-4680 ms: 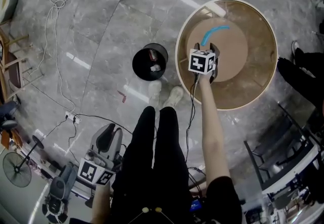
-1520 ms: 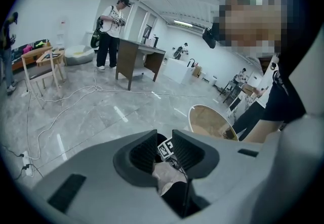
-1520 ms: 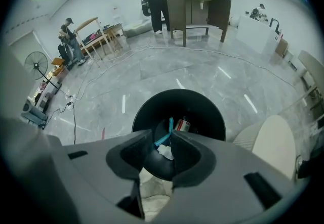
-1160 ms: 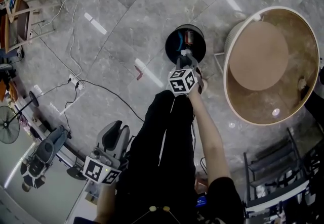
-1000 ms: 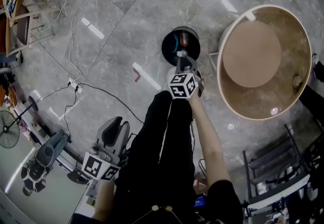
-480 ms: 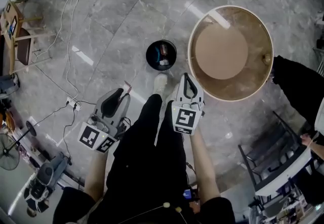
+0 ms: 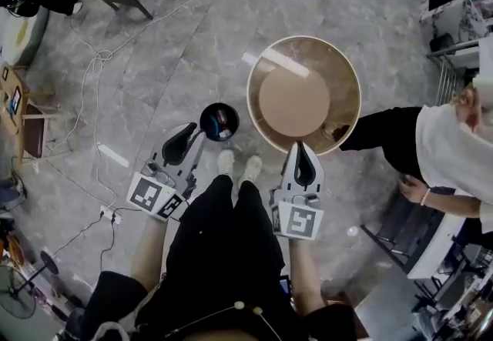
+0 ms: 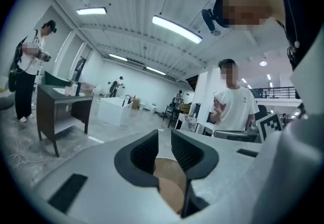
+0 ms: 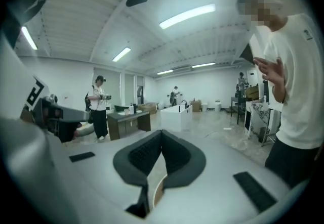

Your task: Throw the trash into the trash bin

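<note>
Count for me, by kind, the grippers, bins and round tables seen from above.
Grippers: 2 (left gripper, right gripper)
Bin: 1
Round table: 1
Total: 4

Floor (image 7: 154,47) is polished grey stone-look tile, glossy, throwing back strip-light streaks. The round table (image 7: 296,101) at 1 o'clock has a smooth brown wood-look top with a sheen and a pale cream rim. The trash bin (image 7: 203,125) at 11 o'clock reads as smooth black plastic, dull gloss at the rim. Left gripper (image 8: 164,139) and right gripper (image 9: 161,134) both have matt grey plastic shells and black ribbed rubbery pads (image 8: 144,154); trousers (image 7: 223,239) at 6 o'clock are matt black cloth.
</note>
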A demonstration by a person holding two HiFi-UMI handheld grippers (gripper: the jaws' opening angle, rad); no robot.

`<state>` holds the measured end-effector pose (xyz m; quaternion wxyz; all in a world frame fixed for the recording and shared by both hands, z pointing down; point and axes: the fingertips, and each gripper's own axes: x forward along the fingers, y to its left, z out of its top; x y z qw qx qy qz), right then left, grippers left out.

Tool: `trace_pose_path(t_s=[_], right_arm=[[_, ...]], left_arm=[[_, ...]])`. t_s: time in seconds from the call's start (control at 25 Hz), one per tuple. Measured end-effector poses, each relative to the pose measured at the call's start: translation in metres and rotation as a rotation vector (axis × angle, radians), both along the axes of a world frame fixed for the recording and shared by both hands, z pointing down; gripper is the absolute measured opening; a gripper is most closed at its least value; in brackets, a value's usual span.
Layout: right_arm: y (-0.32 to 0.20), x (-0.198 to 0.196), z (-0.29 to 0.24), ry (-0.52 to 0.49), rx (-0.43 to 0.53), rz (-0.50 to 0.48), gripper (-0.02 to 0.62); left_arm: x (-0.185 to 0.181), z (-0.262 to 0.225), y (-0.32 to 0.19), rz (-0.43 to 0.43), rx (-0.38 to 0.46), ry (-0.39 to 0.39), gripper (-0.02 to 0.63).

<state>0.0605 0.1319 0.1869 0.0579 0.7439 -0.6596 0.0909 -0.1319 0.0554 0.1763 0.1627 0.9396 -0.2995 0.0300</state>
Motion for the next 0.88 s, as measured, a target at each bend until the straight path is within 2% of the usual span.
trace_pose_path(t_s=[0.16,0.32,0.64,0.88], right_arm=[[0.016,0.025,-0.054,-0.036,0.115,0.078,0.003],[0.034,0.039,-0.088,-0.044,0.184,0.116,0.003],[0.068,0.049,-0.119,-0.013,0.208,0.166,0.003],[0.078,0.056,-0.124,-0.025,0.219,0.200,0.003]], left_arm=[[0.026,-0.052,-0.005,0.044,0.111,0.041,0.077],[0.036,-0.089,-0.002,0.058,0.219,0.051,0.067],[0.027,-0.117,0.002,0.014,0.299,0.023,0.055],[0.027,-0.119,0.004,-0.005,0.312,0.015,0.049]])
